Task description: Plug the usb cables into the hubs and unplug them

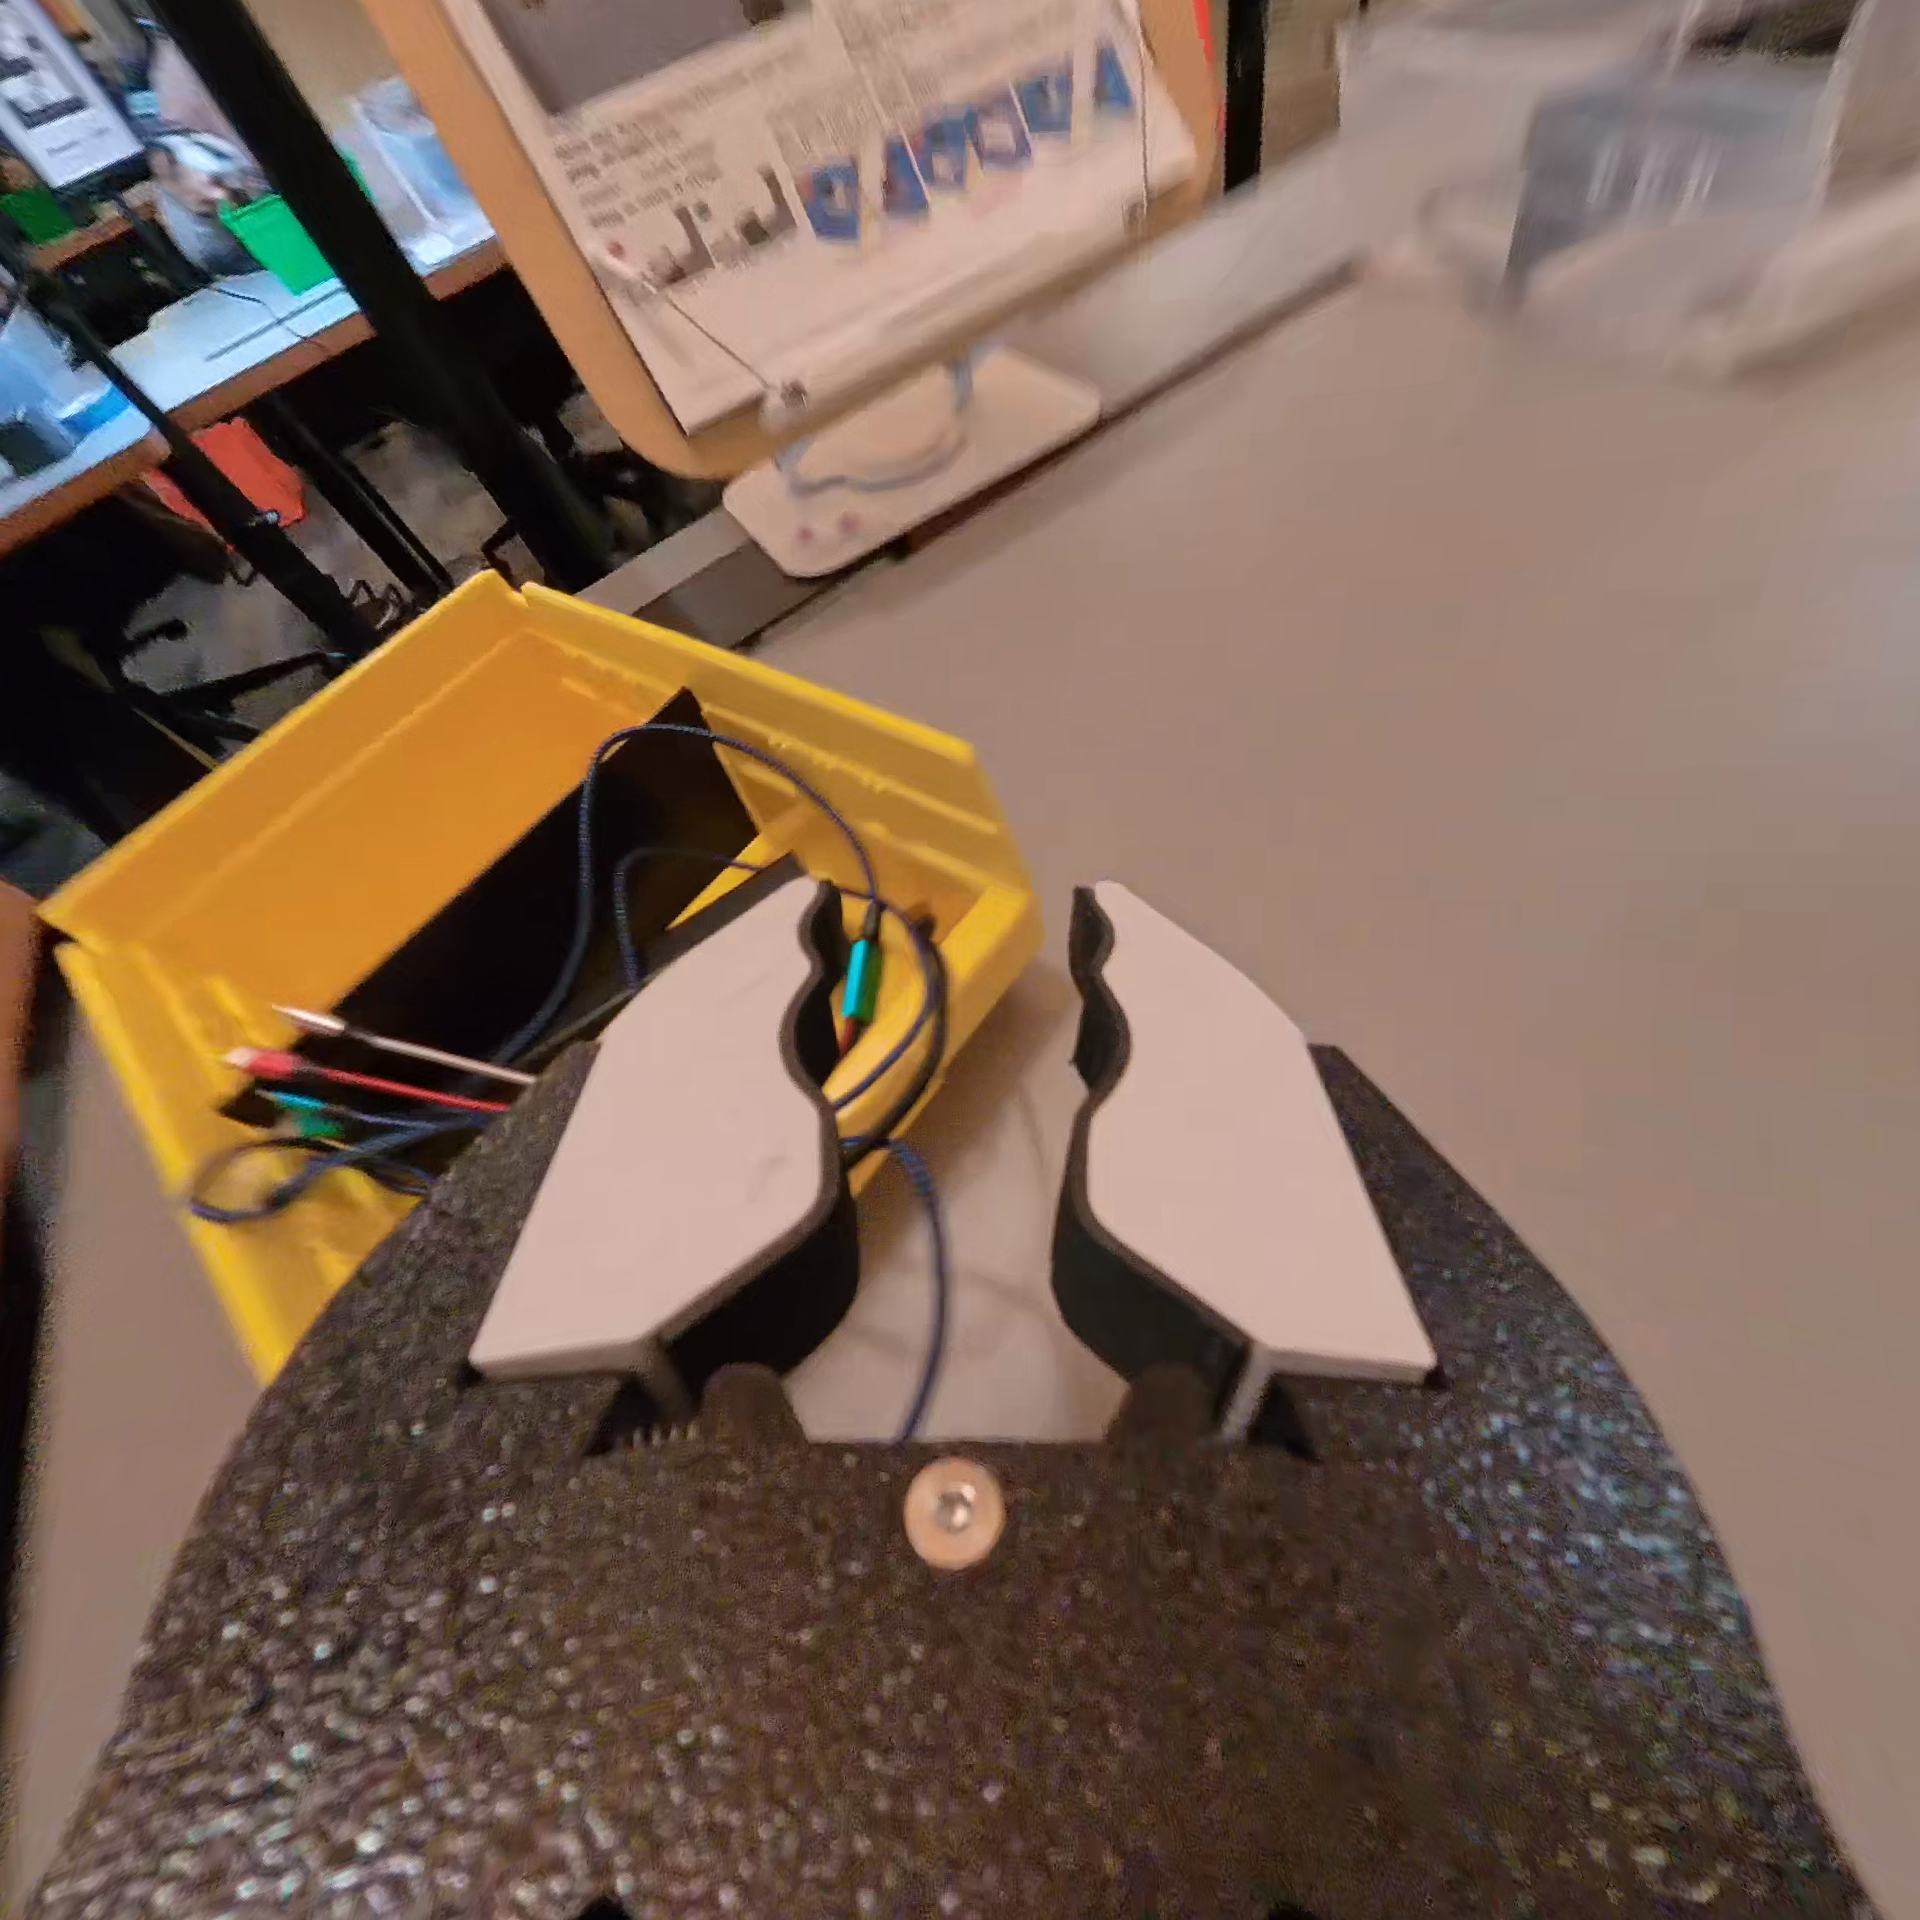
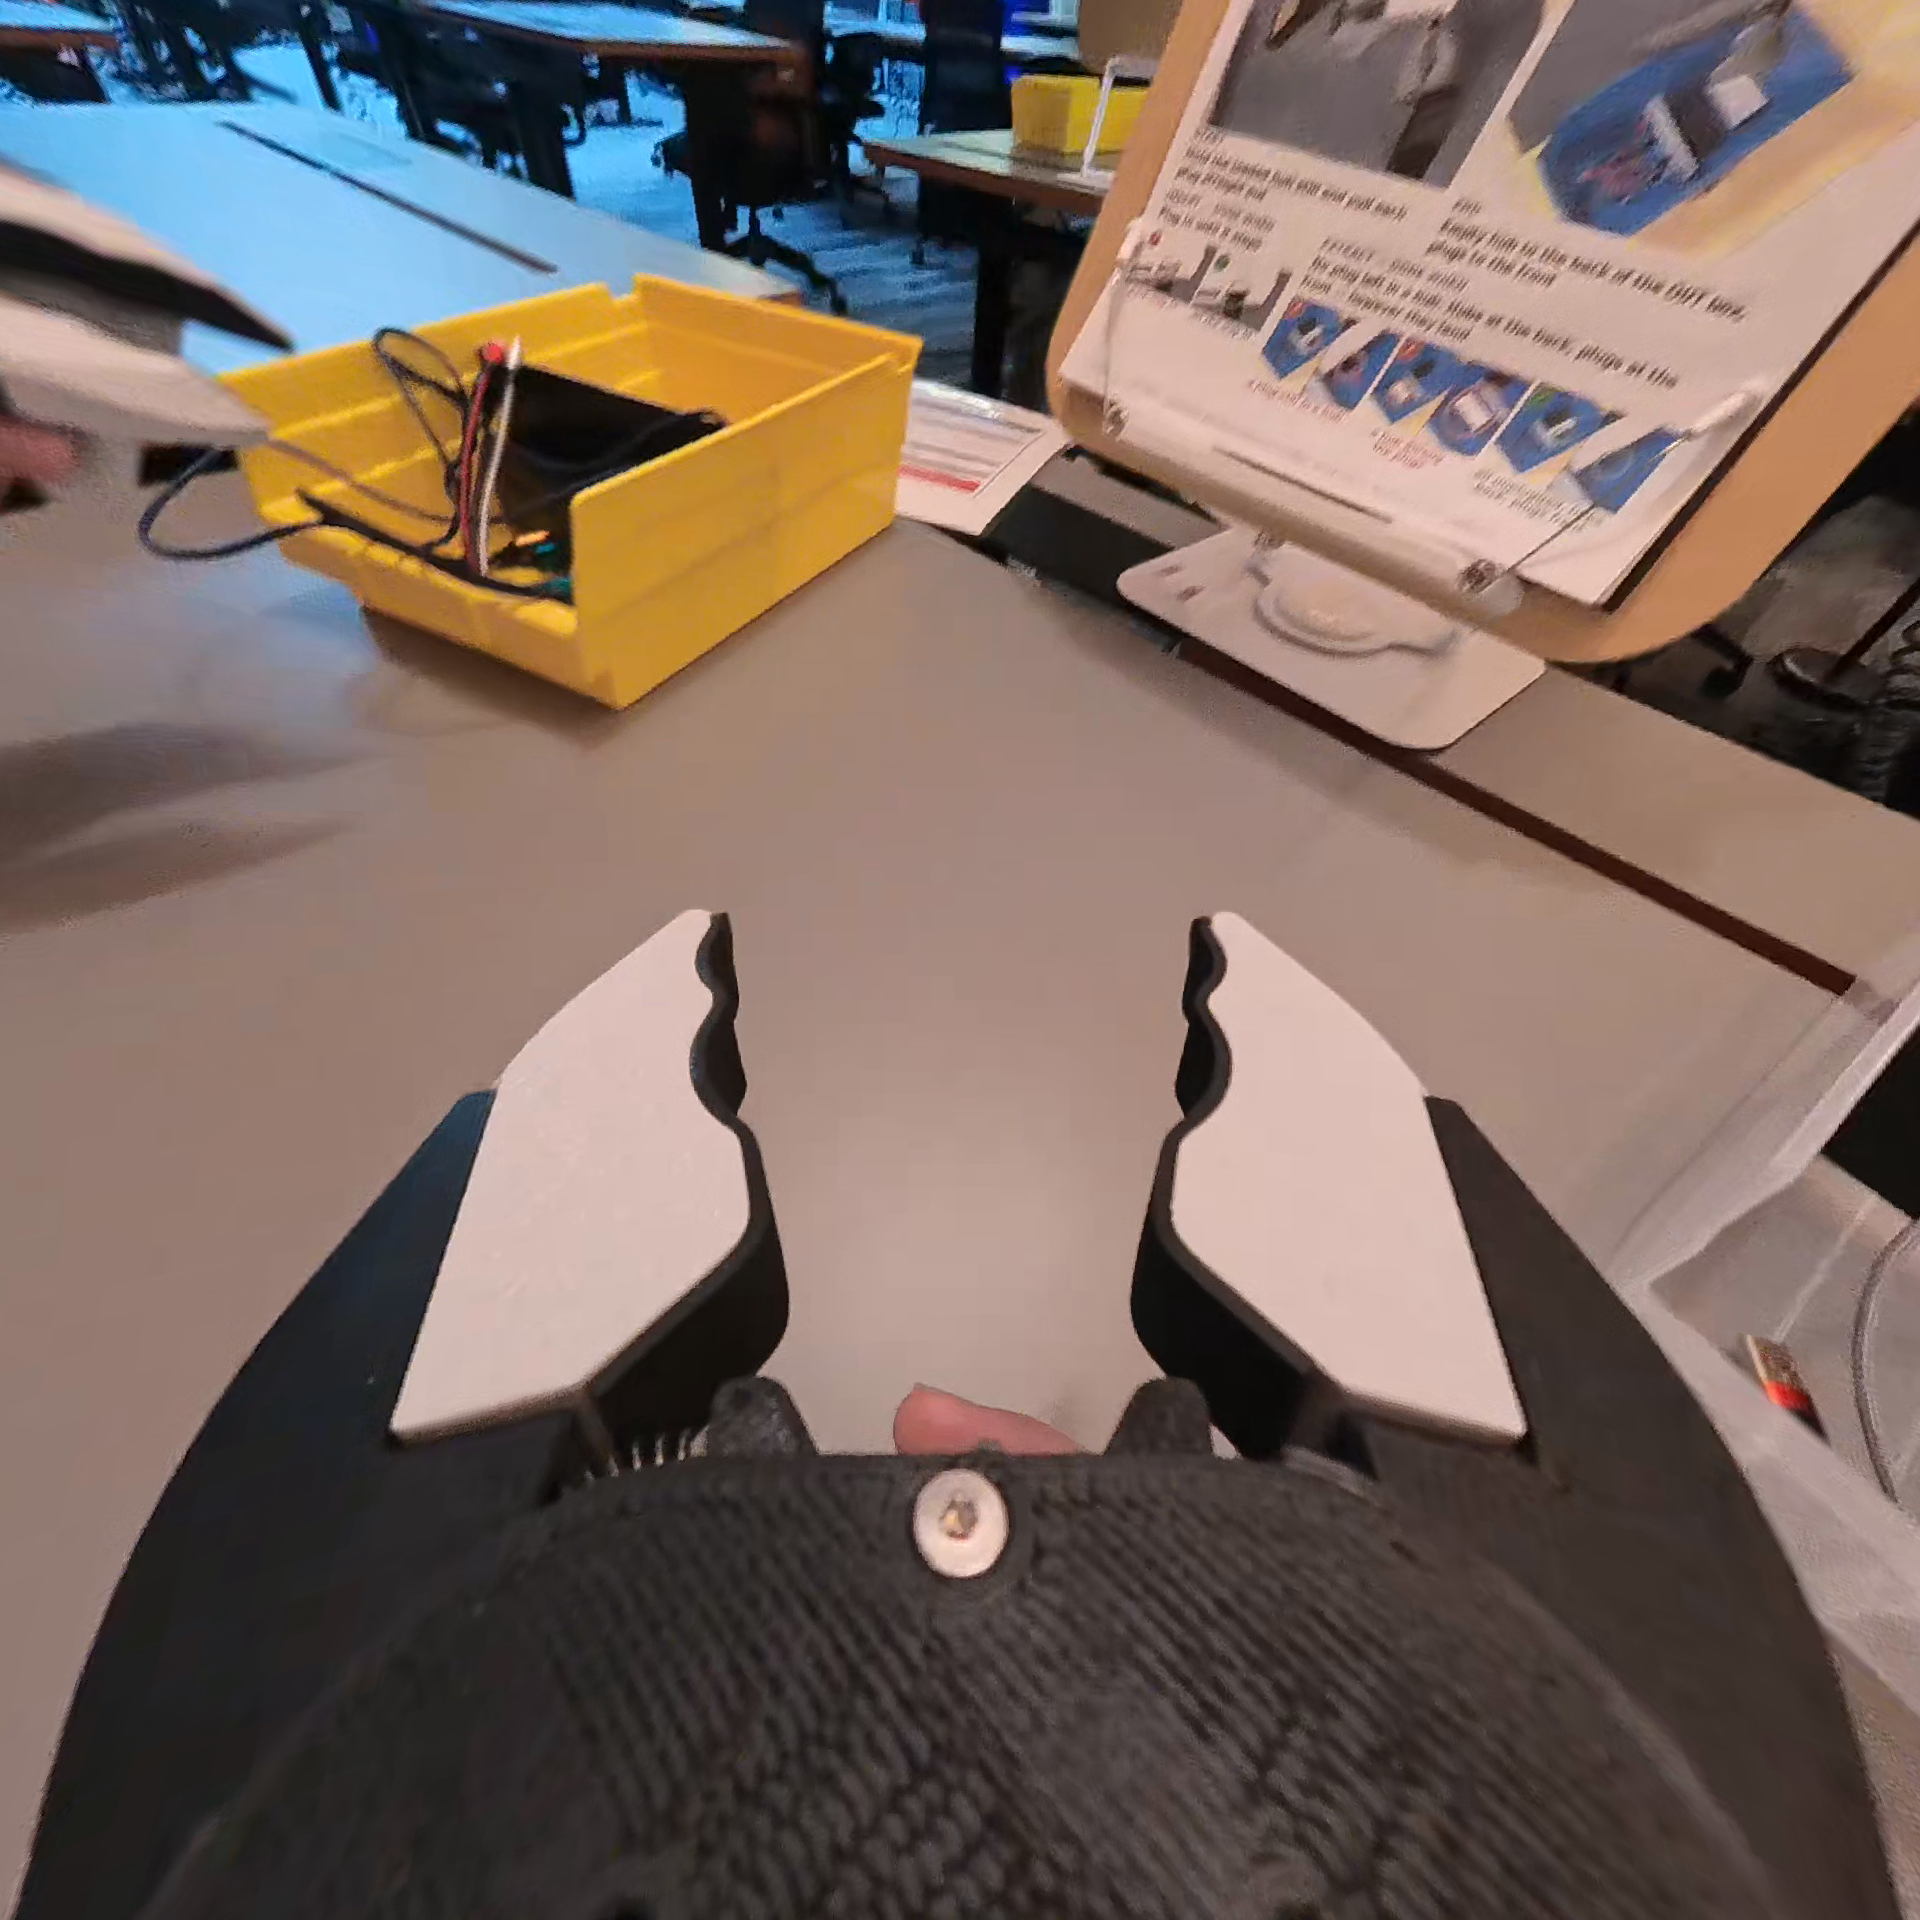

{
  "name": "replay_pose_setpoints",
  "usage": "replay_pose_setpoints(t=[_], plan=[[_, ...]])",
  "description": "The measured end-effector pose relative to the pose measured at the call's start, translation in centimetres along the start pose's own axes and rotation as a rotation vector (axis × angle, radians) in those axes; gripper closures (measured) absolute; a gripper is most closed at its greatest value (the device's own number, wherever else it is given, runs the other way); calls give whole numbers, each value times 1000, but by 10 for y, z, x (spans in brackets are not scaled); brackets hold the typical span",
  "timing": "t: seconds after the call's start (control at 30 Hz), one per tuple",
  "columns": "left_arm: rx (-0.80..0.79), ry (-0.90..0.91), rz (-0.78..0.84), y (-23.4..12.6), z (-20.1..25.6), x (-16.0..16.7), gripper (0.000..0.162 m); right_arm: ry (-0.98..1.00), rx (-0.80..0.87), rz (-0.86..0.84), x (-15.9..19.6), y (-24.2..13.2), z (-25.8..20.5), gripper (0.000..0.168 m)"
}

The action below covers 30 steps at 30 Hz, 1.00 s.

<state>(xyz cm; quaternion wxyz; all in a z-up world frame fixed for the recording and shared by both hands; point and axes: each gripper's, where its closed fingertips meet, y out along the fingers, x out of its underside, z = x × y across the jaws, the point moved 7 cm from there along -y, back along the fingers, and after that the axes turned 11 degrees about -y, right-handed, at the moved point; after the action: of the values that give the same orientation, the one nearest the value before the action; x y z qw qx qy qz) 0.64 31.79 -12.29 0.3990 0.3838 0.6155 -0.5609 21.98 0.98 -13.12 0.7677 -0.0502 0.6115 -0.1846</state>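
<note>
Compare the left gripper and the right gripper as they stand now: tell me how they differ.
The left gripper hangs at the yellow bin, with a blue cable running between its fingers; the right gripper is over bare grey table, nothing between its fingers. The left gripper's opening is narrower than the right gripper's. Both are open, with grey finger plates and wavy black pads.

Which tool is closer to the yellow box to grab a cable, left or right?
Probably the left tool. Its open fingers sit right at the yellow bin, with a green-tipped plug just between the tips. The right tool is open too, but it hangs over bare table, with the bin farther away.
</note>
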Motion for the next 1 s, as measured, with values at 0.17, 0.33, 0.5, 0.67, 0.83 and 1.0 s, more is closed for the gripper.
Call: replay_pose_setpoints(t=[0.17, 0.33, 0.5, 0.67, 0.83, 1.0], plan=[[138, 542, -347, 27, -34, -4, 119, -42, -60, -86, 17, -30, -5, 85], [269, 685, -586, 81, -71, -19, 116, -47, -54, -83, 18, -47, 4, 85], [289, 807, -854, 132, -89, 1, 113, -161, -24, -119, 16, -61, 6, 84], [259, 739, -971, 157, -93, 31, 131, -163, 8, -116, 18, -76, 16, 84], [187, 641, -803, 137, -97, -21, 133, -105, 39, -72, 19, -86, 26, 86], [206, 388, -411, 77, -83, -123, 135, -100, 42, -35, 13, -78, 21, 87]])
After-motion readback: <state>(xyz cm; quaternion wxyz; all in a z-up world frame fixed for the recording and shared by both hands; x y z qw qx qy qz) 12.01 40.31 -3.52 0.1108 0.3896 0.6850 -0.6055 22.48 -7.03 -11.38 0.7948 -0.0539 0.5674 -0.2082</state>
